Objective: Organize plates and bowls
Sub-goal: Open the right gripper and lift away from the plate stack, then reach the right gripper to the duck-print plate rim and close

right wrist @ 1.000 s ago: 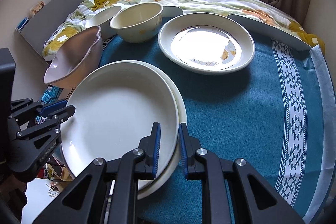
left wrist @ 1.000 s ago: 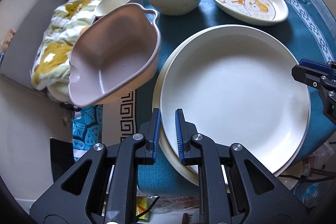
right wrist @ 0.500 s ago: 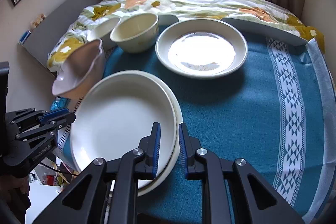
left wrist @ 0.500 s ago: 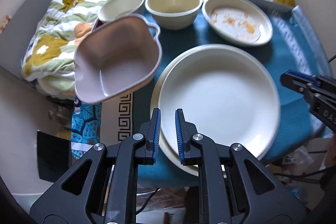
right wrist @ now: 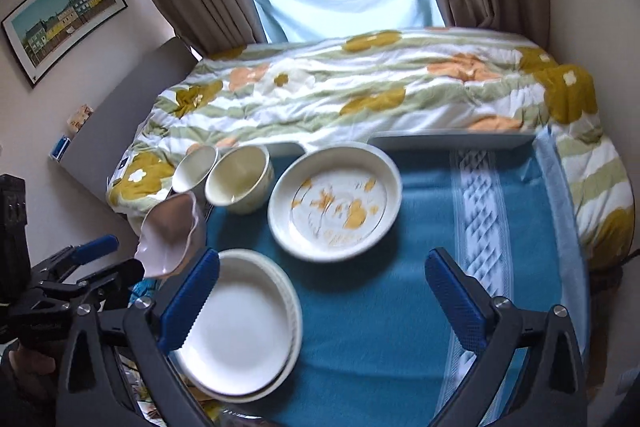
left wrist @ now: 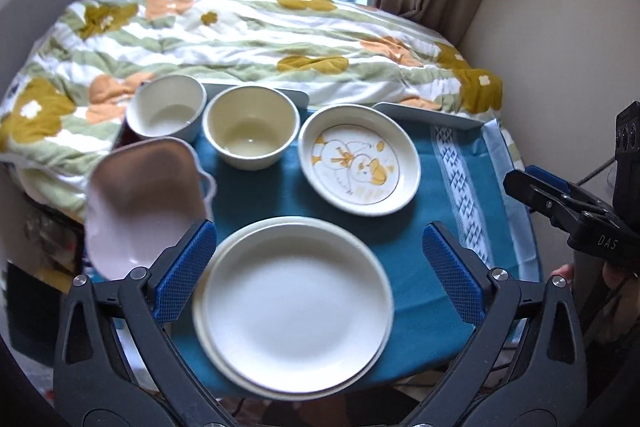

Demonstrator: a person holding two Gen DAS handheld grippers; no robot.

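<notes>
- Up close, the left tongs are wide open and hold nothing. The right tongs are wide open too, and hold nothing.
- Two big white plates sit stacked on the blue desk, between the left tongs' blue pads.
- One pink bowl leans at the desk's left edge, beside the left pad.
- Farther back sit one duck plate and two round bowls: a cream one and a white one.
- One flowery blanket lies behind.

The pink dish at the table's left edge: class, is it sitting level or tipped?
Tipped. The pink dish leans with its inside turned toward the left wrist camera, overhanging the teal tablecloth.
</notes>
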